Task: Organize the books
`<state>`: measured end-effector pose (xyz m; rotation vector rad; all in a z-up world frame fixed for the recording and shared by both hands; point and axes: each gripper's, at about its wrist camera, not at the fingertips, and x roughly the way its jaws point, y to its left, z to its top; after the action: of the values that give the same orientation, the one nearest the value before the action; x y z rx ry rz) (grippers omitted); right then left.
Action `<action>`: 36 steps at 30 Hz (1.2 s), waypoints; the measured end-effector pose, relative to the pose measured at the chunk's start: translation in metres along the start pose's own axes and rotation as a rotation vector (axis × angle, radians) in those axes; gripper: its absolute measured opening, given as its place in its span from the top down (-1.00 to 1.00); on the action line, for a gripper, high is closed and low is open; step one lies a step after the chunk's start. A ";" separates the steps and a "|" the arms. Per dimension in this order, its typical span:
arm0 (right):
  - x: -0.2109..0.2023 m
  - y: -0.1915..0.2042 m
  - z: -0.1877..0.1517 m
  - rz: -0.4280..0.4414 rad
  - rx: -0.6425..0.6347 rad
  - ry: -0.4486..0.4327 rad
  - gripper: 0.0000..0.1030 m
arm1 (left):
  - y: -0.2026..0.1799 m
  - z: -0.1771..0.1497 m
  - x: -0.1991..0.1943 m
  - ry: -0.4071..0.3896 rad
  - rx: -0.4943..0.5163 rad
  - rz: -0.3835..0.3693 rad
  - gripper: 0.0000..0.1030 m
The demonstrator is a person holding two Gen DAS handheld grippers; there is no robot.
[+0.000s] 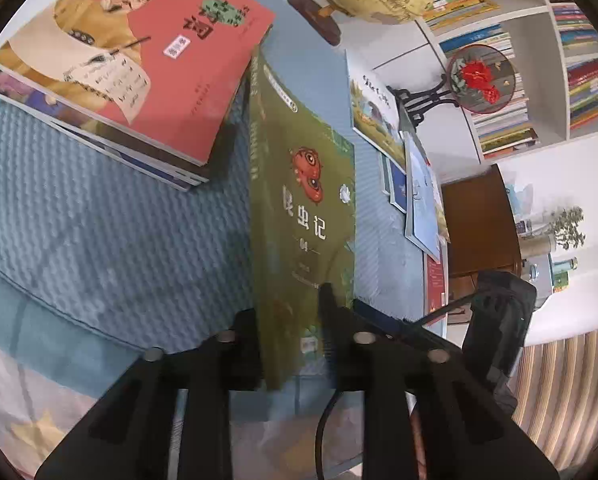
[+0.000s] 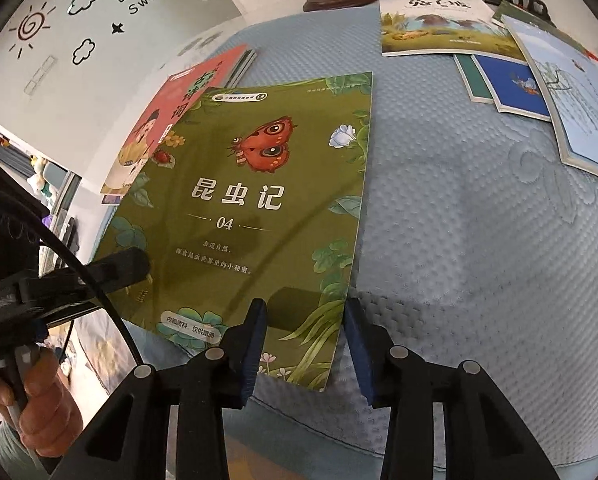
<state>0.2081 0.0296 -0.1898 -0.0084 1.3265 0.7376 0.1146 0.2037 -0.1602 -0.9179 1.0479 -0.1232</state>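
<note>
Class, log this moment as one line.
left tool: shut on green paperback butterfly book | right tool: open, at its corner

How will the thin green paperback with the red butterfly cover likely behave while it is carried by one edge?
The green butterfly paperback looks thin and soft-covered, so it will probably sag or flop away from the left gripper clamping its edge. Its cover shows glare, so it may be slippery in the pads. It seems light; the right gripper straddles its lower corner.
</note>
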 end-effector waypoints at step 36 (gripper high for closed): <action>-0.067 0.011 0.027 0.243 -0.221 -0.103 0.28 | -0.068 0.001 -0.019 -0.108 -0.005 0.059 0.79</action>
<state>0.2229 0.0173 -0.1189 0.0146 1.1536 1.0752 0.1276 0.1703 -0.0994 -0.8871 0.9746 -0.0215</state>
